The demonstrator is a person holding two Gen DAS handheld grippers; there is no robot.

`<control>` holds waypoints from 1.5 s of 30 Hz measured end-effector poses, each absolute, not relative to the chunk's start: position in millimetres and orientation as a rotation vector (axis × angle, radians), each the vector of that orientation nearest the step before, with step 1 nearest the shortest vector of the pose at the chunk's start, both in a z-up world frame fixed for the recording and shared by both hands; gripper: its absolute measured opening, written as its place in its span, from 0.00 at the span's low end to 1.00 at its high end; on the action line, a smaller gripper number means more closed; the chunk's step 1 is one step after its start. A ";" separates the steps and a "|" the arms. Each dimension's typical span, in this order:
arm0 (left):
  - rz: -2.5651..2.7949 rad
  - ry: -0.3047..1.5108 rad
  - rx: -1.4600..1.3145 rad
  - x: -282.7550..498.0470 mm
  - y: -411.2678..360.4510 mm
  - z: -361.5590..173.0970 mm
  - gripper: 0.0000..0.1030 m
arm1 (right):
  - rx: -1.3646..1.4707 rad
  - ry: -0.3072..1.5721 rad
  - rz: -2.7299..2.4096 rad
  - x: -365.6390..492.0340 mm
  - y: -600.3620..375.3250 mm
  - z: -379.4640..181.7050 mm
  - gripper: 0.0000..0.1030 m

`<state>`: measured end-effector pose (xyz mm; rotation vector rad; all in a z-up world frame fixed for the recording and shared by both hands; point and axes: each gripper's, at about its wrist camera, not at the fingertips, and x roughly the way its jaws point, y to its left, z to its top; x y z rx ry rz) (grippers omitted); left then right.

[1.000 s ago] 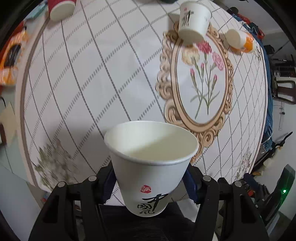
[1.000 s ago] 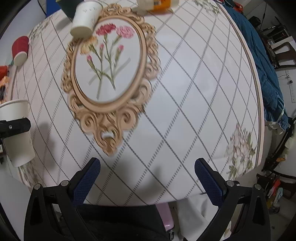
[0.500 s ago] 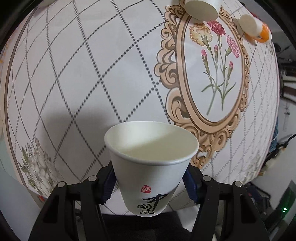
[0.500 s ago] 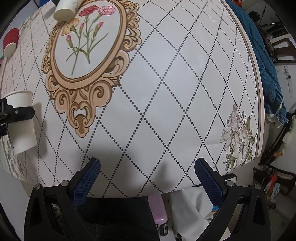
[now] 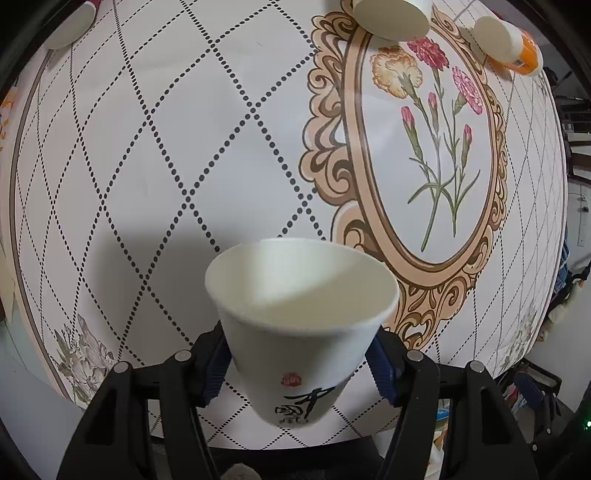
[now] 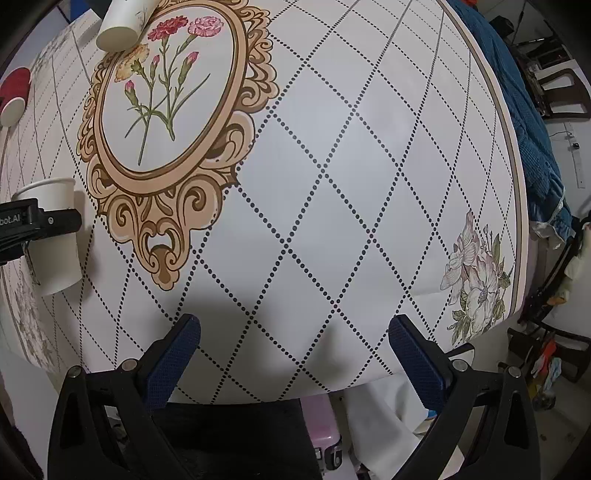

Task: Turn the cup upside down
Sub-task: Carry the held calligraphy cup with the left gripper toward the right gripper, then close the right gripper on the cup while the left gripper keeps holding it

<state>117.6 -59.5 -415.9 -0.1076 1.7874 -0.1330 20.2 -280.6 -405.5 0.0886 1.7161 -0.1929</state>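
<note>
Above the near edge of the bench (image 5: 122, 155), between the pads of the left gripper (image 5: 297, 363): white paper cup (image 5: 301, 314), mouth up, empty as far as visible, red seal and black brush lettering on the wall facing the camera. Clamped on the lower half of the cup wall, one blue pad on each side, rim well clear of the pads. Seen from the right wrist view as well: same cup (image 6: 55, 254) upright in the black finger, appearing lifted off the cloth, though contact underneath cannot be confirmed.

Right gripper (image 6: 295, 350): pads wide apart, nothing between them, hovering over the patterned cloth near the bench edge.

Handling judgement: thin paper, very light, soft-walled; likely to dent or go oval under a hard squeeze, stiffest at the rolled rim and the base. Present low side hold looks suitable for a wrist roll; slip risk probably small, crush risk greater.

Elsewhere on the bench, well apart: another white cup (image 5: 391, 16) at the top of the floral oval, a red cup (image 6: 13, 98) at far left, a white-and-orange bottle (image 5: 508, 46) lying down.

Flip not yet done.
</note>
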 end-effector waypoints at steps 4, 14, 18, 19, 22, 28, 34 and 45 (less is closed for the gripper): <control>-0.134 1.794 -0.115 122.3 -60.0 -417.2 0.82 | 0.090 1.713 -0.194 21.5 -279.5 -402.4 1.00; -0.134 1.788 -0.118 116.5 -56.5 -416.4 0.83 | 0.097 1.703 -0.199 24.6 -275.7 -396.2 1.00; -0.143 1.764 -0.114 112.5 -53.9 -402.8 0.83 | 0.100 1.696 -0.200 24.0 -274.1 -393.1 1.00; -0.142 1.756 -0.115 111.3 -52.6 -397.4 0.83 | 0.102 1.693 -0.198 24.1 -273.7 -391.7 1.00; -0.140 1.721 -0.118 106.7 -47.9 -376.8 0.83 | 0.101 1.683 -0.189 24.7 -270.5 -385.5 1.00; -0.105 1.586 -0.056 85.2 -25.9 -316.5 0.83 | 0.121 1.641 -0.140 24.6 -250.0 -358.0 1.00; -0.054 1.507 -0.011 57.6 20.1 -285.6 0.83 | 0.140 1.561 -0.065 18.6 -209.6 -318.3 1.00; 0.062 1.456 -0.037 33.7 99.3 -289.9 0.83 | 0.092 1.507 0.028 19.1 -128.0 -300.4 1.00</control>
